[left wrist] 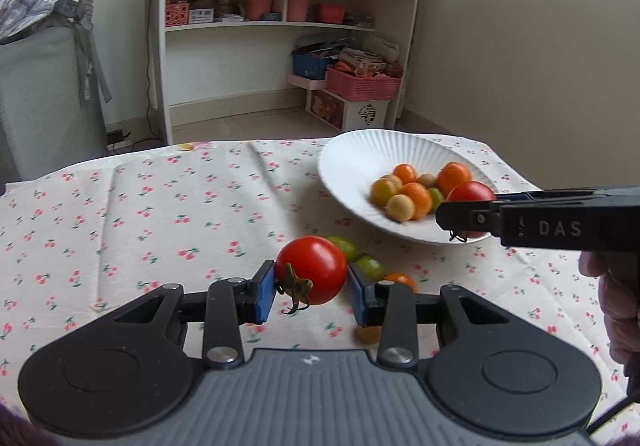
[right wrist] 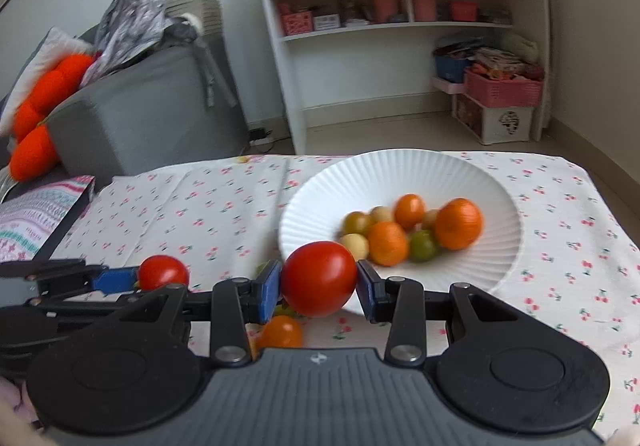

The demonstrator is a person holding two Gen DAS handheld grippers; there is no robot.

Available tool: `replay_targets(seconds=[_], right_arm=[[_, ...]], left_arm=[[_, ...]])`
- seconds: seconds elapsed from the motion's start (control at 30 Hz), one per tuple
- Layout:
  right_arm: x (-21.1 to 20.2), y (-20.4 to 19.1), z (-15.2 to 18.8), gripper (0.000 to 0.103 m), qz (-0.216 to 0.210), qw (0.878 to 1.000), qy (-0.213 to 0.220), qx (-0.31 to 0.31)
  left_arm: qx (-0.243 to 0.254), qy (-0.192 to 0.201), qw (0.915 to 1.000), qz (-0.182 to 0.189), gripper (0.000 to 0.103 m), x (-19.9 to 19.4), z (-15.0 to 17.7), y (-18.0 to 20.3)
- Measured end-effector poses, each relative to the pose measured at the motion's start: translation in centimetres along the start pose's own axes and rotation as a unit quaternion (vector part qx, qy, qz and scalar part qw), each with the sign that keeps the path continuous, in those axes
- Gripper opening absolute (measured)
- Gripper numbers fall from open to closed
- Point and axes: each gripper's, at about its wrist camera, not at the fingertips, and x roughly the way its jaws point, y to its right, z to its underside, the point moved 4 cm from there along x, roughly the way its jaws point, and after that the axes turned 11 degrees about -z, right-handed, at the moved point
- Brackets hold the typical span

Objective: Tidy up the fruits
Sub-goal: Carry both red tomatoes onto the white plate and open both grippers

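On the cherry-print tablecloth point(left wrist: 168, 206), a white fluted plate point(left wrist: 360, 154) sits toward two o'clock in the left wrist view and holds a cluster of small orange, yellow and green fruits point(left wrist: 416, 192), somewhat blurred. The left gripper point(left wrist: 311, 288) is clamped on a red tomato with a green stem point(left wrist: 312, 270), its blue pads point(left wrist: 266, 296) pressing both sides; the stem hangs toward seven o'clock of the fruit. Just behind this tomato, at one o'clock from it, lie two green fruits point(left wrist: 362, 258) and an orange one point(left wrist: 401, 280) on the cloth, outside the plate.

The right gripper point(right wrist: 319, 288) is closed around a second red tomato point(right wrist: 319, 278), held over the plate's near rim at about seven o'clock of the plate. Below it an orange fruit point(right wrist: 281, 332) rests on the cloth. In the right wrist view the left gripper enters from nine o'clock with its tomato. Beyond the table stands a white shelf unit point(left wrist: 280, 46) with pink baskets point(left wrist: 362, 84).
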Motion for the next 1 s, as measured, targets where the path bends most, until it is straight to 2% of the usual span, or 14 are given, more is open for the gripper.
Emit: replay_targets(seconds=[0.33, 0.47, 0.8, 1.0], right_arm=[[-1.1, 3.9, -0.3, 0.037, 0.028, 0.999, 0.011, 0.029], [-0.7, 5.0, -1.1, 0.037, 0.038, 0.999, 0.010, 0.020], [2.1, 7.8, -4.3, 0.037, 0.024, 1.000, 0.004, -0.002], [4.2, 10.2, -5.0, 0.037, 0.025, 0.999, -0.001, 0.026]], left_arm=[[0.035, 0.004, 0.9993, 0.015, 0.026, 0.8, -0.9, 3.6], [0.040, 0.002, 0.9990, 0.019, 0.026, 2.0, -2.0, 4.4], [0.043, -0.002, 0.9983, 0.040, 0.026, 7.0, -6.4, 6.1], [0.051, -0.006, 0.9974, 0.051, 0.026, 10.4, -8.1, 7.4]])
